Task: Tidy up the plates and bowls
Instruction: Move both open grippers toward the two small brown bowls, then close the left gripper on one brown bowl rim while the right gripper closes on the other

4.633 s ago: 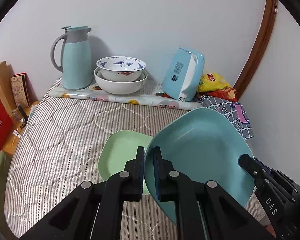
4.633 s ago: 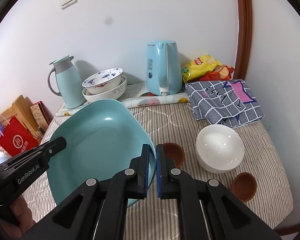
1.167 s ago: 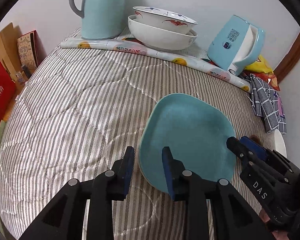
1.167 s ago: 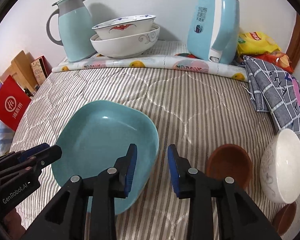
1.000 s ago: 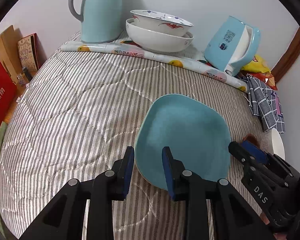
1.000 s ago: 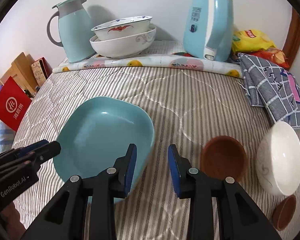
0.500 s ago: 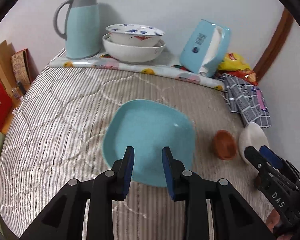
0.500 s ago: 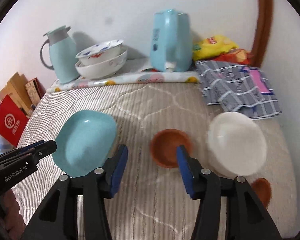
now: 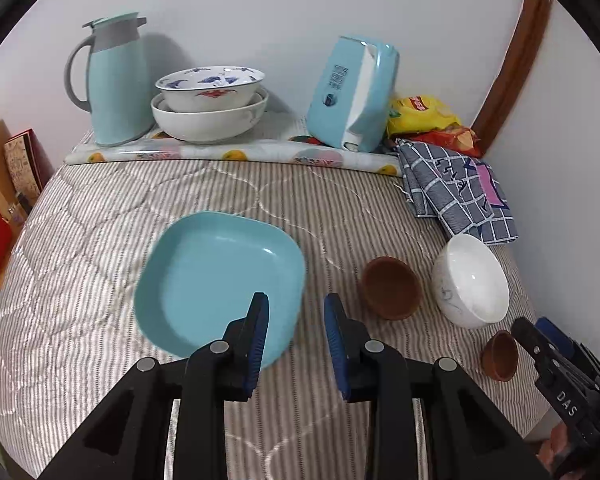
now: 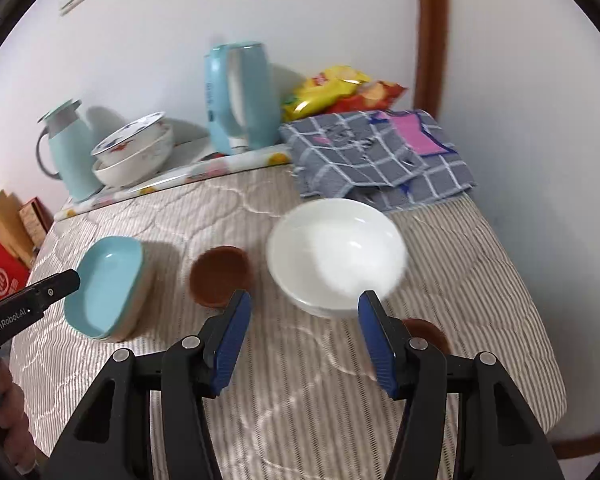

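Both grippers have let go of the blue plate [image 9: 219, 280] and pulled back from it, and it now sits nested on a plate underneath. From the left wrist view, my left gripper [image 9: 295, 334] hangs open and empty at bottom centre, its left finger overlapping the plate's near edge in the frame. To the right lie a brown bowl [image 9: 390, 288], a white bowl [image 9: 470, 280] and a smaller brown cup [image 9: 500, 354]. From the right wrist view, my right gripper [image 10: 302, 340] has just been opening wider, nothing between its jaws, aimed toward the white bowl at centre. I judge the plates stacked and the loose bowls still to gather, perhaps with the stacked bowls [image 10: 133, 156] at upper left. Only the lower plate's pale rim shows, and the right finger hides most of the smaller brown cup.
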The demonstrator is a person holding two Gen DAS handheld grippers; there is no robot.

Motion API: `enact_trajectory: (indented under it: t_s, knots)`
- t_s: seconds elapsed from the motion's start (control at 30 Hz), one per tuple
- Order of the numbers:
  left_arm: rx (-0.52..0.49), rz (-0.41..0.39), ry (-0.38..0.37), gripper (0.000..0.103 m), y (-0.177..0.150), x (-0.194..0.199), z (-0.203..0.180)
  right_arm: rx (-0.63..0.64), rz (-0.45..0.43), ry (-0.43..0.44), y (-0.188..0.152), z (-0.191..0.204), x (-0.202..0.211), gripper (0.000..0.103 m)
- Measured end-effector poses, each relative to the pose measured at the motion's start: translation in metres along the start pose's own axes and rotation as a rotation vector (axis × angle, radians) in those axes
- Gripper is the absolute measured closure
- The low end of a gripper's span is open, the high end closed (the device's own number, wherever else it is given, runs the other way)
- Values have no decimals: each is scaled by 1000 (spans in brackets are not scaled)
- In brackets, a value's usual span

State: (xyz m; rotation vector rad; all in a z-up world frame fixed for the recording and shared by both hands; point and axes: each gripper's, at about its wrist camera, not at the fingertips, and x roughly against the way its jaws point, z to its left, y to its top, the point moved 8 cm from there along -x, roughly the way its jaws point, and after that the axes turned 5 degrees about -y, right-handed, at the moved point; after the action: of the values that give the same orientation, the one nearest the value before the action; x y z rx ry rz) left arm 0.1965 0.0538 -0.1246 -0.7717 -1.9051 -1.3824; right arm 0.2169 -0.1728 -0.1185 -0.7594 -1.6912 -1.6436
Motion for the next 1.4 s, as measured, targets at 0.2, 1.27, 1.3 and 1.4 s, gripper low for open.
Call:
enact_trajectory:
  t_s: [0.2, 1.27, 1.3, 1.4]
  knots:
    - [-15, 24, 11, 76, -2, -16, -23, -59, 20, -39, -9, -41, -6, 45]
    - [-28, 149, -39, 61, -11, -113, -66, -142, 164, -40, -48, -112, -68, 45]
    - [-23, 152, -39, 61, -11, -115, -66, -145, 168, -36, -49, -112, -69, 45]
    - [-16, 158, -39, 61, -13, -121, -65, -148, 181, -32, -53, -113, -73, 45]
